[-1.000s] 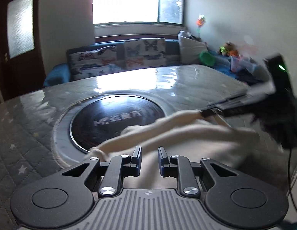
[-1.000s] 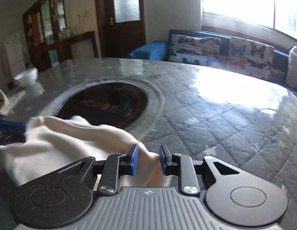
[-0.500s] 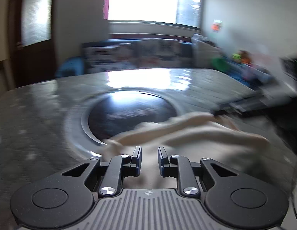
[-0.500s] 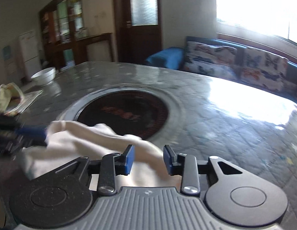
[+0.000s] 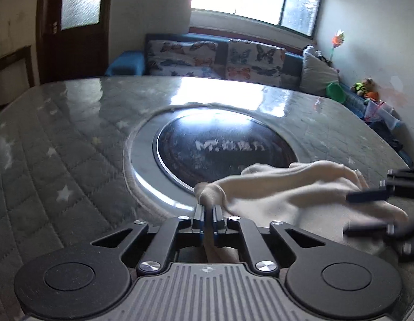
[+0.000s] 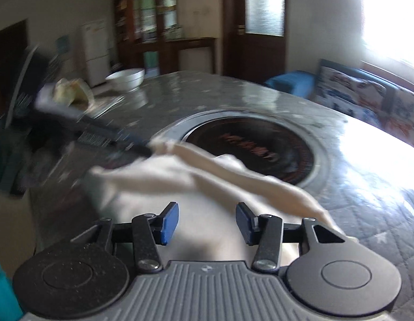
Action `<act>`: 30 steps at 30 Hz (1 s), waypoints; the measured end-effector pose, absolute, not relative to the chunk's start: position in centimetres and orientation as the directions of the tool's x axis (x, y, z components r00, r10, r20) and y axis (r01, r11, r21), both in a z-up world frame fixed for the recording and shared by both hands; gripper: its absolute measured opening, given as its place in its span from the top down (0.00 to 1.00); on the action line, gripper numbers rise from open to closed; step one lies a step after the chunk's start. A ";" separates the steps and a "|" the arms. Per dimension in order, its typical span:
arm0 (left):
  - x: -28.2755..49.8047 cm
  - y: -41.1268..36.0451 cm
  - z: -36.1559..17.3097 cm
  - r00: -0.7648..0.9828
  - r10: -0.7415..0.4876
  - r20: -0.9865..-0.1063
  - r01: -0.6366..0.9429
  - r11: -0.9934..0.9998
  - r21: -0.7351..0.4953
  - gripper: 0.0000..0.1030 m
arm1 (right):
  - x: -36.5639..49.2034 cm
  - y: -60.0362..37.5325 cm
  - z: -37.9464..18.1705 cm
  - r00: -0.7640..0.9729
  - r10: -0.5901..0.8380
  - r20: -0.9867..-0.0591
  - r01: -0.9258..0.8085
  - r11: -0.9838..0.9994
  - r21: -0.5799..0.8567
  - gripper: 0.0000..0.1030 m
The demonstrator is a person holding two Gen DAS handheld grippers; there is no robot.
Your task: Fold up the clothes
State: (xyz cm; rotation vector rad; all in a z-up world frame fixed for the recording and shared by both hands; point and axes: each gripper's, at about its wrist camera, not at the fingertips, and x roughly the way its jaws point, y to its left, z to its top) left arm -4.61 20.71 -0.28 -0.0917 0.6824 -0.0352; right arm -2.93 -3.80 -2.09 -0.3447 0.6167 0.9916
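Note:
A cream garment point(image 5: 287, 187) lies bunched on the table's near side, partly over the rim of the round dark inset point(image 5: 225, 149). My left gripper point(image 5: 209, 208) is shut on a bunched end of it, the fabric pinched between the pads. In the right wrist view the left gripper point(image 6: 146, 151) pulls that end of the cream garment point(image 6: 180, 176) taut. My right gripper point(image 6: 207, 214) has its jaws opening; cloth lies under and between them but the blue pads point(image 6: 169, 222) do not press on it. From the left wrist view, the right gripper point(image 5: 348, 211) shows spread fingers over the cloth.
The table point(image 5: 73, 160) has a grey quilted star-pattern cover under a glossy sheet. A white bowl point(image 6: 125, 76) and a crumpled light thing point(image 6: 70, 91) sit at the table's far left. A sofa with butterfly cushions point(image 5: 217, 58) stands behind the table.
The left jaws have closed onto the cloth's end. The right jaws have spread apart and let the cloth go. Both views have swung sideways across the table.

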 end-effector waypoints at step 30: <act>-5.7 17.7 -1.4 0.752 -0.131 -0.645 0.185 0.983 0.016 0.92 | -4.6 -2.2 -2.8 0.310 0.677 -0.667 -0.890 0.453 0.047 0.54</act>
